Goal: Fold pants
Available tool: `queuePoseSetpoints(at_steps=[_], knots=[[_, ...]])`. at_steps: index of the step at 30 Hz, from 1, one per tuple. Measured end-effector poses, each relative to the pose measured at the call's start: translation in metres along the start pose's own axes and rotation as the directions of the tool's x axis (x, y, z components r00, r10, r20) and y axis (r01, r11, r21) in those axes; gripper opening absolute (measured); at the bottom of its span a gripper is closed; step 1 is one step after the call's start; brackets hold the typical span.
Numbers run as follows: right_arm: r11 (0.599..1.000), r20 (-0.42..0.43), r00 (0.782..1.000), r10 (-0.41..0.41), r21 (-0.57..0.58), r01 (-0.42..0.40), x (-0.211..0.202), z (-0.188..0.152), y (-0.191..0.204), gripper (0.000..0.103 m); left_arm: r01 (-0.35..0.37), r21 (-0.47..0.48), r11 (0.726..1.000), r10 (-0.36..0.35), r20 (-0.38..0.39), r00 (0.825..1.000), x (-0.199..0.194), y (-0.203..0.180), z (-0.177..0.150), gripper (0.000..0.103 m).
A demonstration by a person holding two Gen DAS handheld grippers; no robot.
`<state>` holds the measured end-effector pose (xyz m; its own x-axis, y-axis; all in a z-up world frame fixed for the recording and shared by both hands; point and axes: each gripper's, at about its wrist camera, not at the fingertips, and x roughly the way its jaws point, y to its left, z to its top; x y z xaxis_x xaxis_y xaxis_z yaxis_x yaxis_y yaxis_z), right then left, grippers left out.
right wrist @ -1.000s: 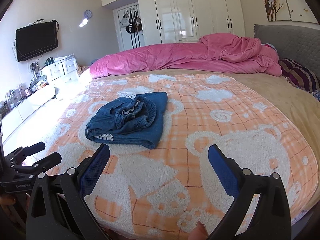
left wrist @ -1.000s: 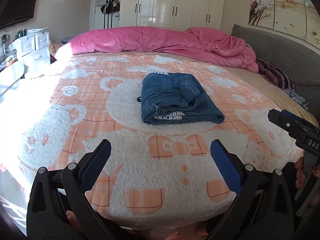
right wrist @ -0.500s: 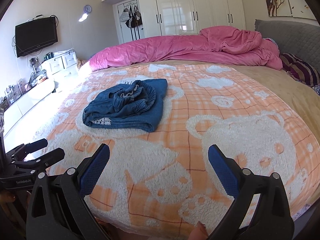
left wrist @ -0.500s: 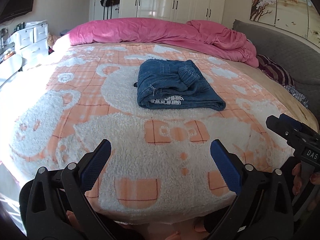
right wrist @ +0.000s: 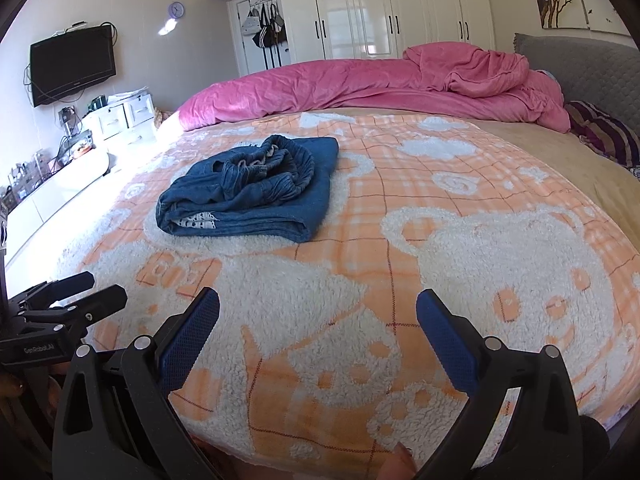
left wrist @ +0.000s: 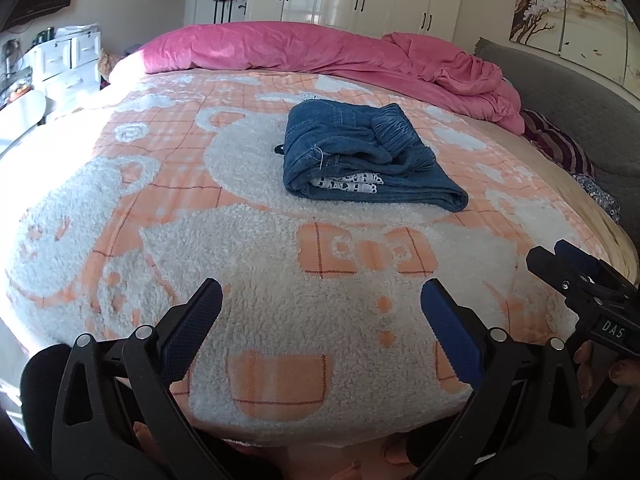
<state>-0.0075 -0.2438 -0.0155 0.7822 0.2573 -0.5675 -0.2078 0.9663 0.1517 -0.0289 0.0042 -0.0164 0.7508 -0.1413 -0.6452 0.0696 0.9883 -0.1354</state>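
Note:
Blue denim pants (left wrist: 362, 156) lie folded in a compact bundle on the orange-and-white bear blanket (left wrist: 256, 264), with white patterned lining showing at the near edge. The right wrist view has the same pants (right wrist: 252, 190) left of centre, elastic waistband bunched on top. My left gripper (left wrist: 320, 318) is open over the blanket's near edge, well short of the pants, nothing between its blue pads. My right gripper (right wrist: 318, 316) is likewise open and empty above the blanket. Each gripper shows at the side of the other's view.
A pink duvet (right wrist: 360, 84) is heaped along the far side of the bed. A grey headboard (right wrist: 580, 60) and striped pillow (right wrist: 604, 132) lie to the right. White drawers (right wrist: 120, 114), a wall TV (right wrist: 72, 64) and wardrobes (right wrist: 380, 8) stand beyond.
Both grippers have tilted down and moved slightly closer to the bed, so the pants sit larger and lower in view. The pants have not moved. Both grippers stay open.

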Motion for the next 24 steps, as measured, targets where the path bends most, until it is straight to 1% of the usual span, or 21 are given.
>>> queuePoseSetpoints(at_steps=[24], knots=[[1.0,-0.003,1.0,-0.02,-0.005,0.02,-0.0018,-0.0009,0.0027,0.098,-0.029,-0.007,1.0,0.029,-0.016,0.999,-0.0025,0.0017,0.0015,0.094]])
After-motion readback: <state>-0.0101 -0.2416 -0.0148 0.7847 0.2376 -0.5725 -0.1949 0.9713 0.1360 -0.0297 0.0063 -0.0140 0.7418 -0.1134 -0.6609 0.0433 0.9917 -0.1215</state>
